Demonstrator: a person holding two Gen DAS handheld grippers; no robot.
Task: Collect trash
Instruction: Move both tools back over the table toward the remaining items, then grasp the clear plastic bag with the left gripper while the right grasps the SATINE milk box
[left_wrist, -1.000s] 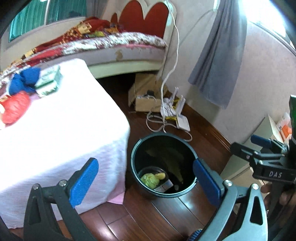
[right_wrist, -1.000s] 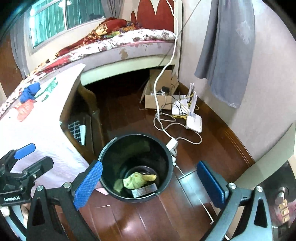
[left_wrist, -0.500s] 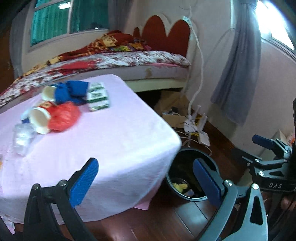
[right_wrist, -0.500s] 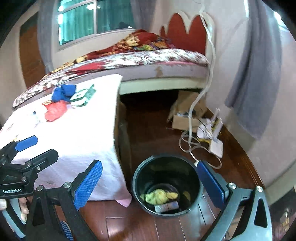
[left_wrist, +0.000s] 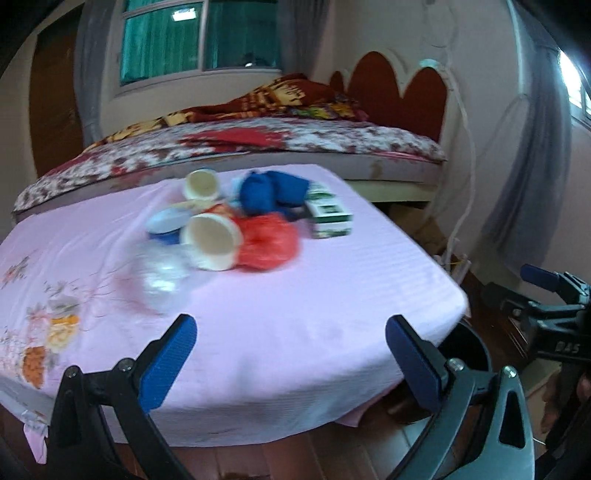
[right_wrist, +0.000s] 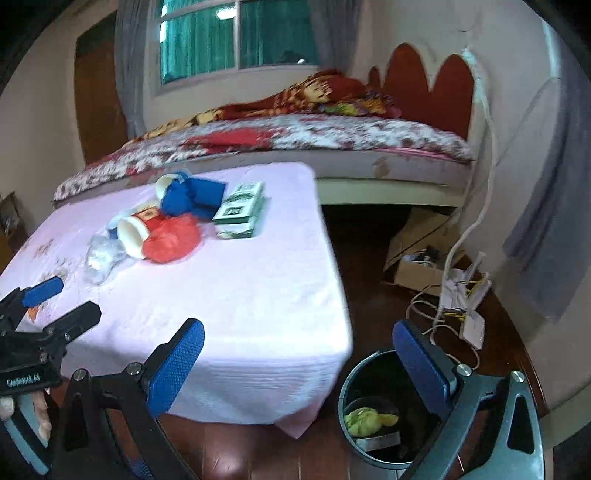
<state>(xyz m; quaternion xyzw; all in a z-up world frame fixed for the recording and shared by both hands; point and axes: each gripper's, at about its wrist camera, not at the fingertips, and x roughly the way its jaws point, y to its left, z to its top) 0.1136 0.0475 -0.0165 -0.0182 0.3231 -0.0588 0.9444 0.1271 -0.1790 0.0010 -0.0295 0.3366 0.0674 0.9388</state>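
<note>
Trash lies in a cluster on the pink-clothed table (left_wrist: 295, 302): a paper cup on its side (left_wrist: 211, 242) (right_wrist: 133, 236), a red plastic bag (left_wrist: 267, 242) (right_wrist: 171, 240), a blue cloth (left_wrist: 271, 192) (right_wrist: 192, 195), a green and white box (left_wrist: 328, 218) (right_wrist: 240, 211) and crumpled clear plastic (left_wrist: 162, 273) (right_wrist: 101, 254). My left gripper (left_wrist: 291, 360) is open and empty over the table's near edge. My right gripper (right_wrist: 299, 363) is open and empty by the table's corner, above the dark bin (right_wrist: 354, 380), which holds yellow-green trash (right_wrist: 365, 421).
A bed (right_wrist: 332, 140) with a red headboard stands behind the table. On the wood floor to the right lie a cardboard box (right_wrist: 417, 254), white cables and routers (right_wrist: 465, 295). A grey curtain (right_wrist: 550, 221) hangs on the right wall.
Both grippers have swung up and left from over the bin toward the table. The trash cluster now sits ahead of them and the bin has dropped to the lower right. Both stay open.
</note>
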